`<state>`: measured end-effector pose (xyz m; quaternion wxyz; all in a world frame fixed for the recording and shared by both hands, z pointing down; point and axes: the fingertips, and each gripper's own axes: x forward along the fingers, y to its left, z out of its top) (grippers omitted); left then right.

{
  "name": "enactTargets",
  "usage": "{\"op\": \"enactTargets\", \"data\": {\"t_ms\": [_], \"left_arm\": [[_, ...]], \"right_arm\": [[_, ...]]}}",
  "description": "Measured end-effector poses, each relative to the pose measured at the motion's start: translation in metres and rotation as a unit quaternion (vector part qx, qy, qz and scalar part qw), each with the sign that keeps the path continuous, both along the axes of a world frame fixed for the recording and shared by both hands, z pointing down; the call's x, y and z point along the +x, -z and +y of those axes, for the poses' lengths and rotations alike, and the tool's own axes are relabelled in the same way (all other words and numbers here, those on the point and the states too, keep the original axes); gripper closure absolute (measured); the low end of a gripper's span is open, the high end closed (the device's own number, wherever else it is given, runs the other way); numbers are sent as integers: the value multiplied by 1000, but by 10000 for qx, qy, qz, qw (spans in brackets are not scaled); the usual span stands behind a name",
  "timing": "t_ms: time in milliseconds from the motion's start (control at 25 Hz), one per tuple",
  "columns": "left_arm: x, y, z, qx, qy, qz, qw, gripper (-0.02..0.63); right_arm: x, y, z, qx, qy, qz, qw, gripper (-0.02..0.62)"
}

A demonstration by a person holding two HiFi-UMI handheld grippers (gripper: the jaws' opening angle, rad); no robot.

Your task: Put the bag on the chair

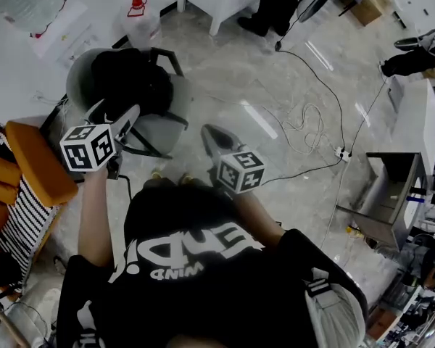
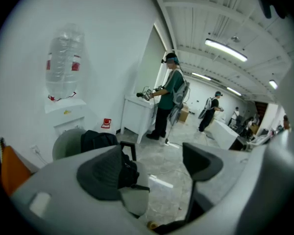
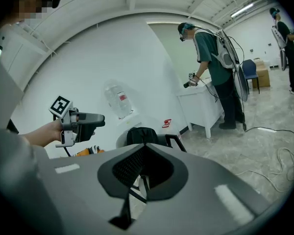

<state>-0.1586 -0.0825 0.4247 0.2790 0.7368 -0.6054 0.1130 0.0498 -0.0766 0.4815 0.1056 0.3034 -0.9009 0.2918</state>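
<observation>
A black bag rests on the seat of a grey chair with black armrests, just ahead of me. My left gripper hovers over the chair's near edge, close to the bag, with its jaws apart. Nothing lies between them in the left gripper view, where the left gripper frames the bag and the chair beyond. My right gripper hangs over the floor to the right of the chair. In the right gripper view the right gripper has its pads together and holds nothing; the bag sits beyond.
A water dispenser with a clear bottle stands against the wall behind the chair. Orange cushions and striped cloth lie at my left. Cables run across the marble floor. A white table and standing people are farther off.
</observation>
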Motion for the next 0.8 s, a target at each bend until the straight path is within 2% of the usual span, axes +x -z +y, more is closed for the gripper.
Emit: {"op": "enactTargets", "data": {"t_ms": [280, 600, 800], "left_arm": [[6, 36, 52, 378, -195, -40, 9991, 338], [-22, 24, 114, 751, 107, 32, 9971, 593], [-24, 8, 138, 945, 236, 217, 9950, 604]], "right_arm": [[-16, 19, 20, 143, 41, -50, 9999, 594], [-36, 25, 46, 291, 33, 17, 9996, 594], [-34, 21, 58, 378, -15, 29, 9993, 594]]}}
